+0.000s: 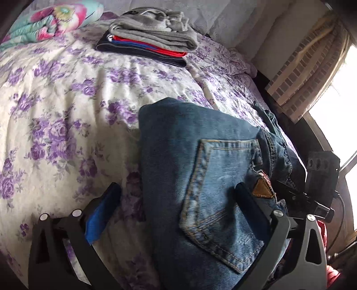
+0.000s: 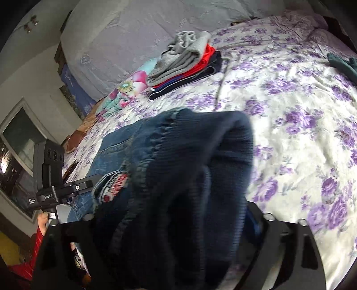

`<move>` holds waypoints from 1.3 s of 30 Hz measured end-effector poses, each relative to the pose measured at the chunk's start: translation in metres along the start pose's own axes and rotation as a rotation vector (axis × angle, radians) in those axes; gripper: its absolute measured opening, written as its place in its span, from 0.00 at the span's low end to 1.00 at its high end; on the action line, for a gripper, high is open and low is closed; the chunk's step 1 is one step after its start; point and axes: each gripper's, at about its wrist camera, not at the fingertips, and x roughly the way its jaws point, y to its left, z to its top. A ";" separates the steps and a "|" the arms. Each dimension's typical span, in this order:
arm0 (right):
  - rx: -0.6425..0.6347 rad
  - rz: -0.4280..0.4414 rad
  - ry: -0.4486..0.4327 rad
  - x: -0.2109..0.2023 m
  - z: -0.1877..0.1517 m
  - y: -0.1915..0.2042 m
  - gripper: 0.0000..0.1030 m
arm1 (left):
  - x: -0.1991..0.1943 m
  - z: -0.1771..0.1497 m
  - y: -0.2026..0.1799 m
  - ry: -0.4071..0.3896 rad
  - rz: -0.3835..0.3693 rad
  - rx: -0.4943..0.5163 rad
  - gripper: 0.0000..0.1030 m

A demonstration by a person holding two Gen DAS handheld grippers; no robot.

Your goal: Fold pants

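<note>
One pair of blue jeans (image 1: 200,169) lay on the one bed (image 1: 67,107), with one back pocket (image 1: 223,196) showing. One stack of folded clothes (image 1: 147,42) sat farther back; its layers showed grey, red, blue and dark, though the exact number of garments could not be told. One bright flowered blanket (image 1: 44,20) lay beside it, and one dark green item (image 2: 343,64) at the bed's far edge. Two grippers were there, the left gripper (image 1: 178,191) and the right gripper (image 2: 178,223).

We read setting as home bedroom: bed under purple-flowered bedspread (image 1: 67,93), grey headboard (image 2: 125,40) behind, folded clothes stack (image 1: 151,42), bright flowered blanket (image 1: 46,20), curtained window (image 1: 312,73) at bedside.
</note>
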 end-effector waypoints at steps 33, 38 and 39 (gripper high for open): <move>0.051 0.004 0.000 0.204 0.235 -0.039 0.84 | 0.093 0.210 0.099 -0.180 0.426 -0.058 0.86; -0.018 -0.076 -0.073 0.183 0.234 -0.027 0.85 | 0.053 0.212 0.114 -0.291 0.473 -0.083 0.91; -0.097 -0.149 -0.149 0.169 0.232 -0.009 0.85 | 0.045 0.208 0.112 -0.319 0.539 -0.067 0.90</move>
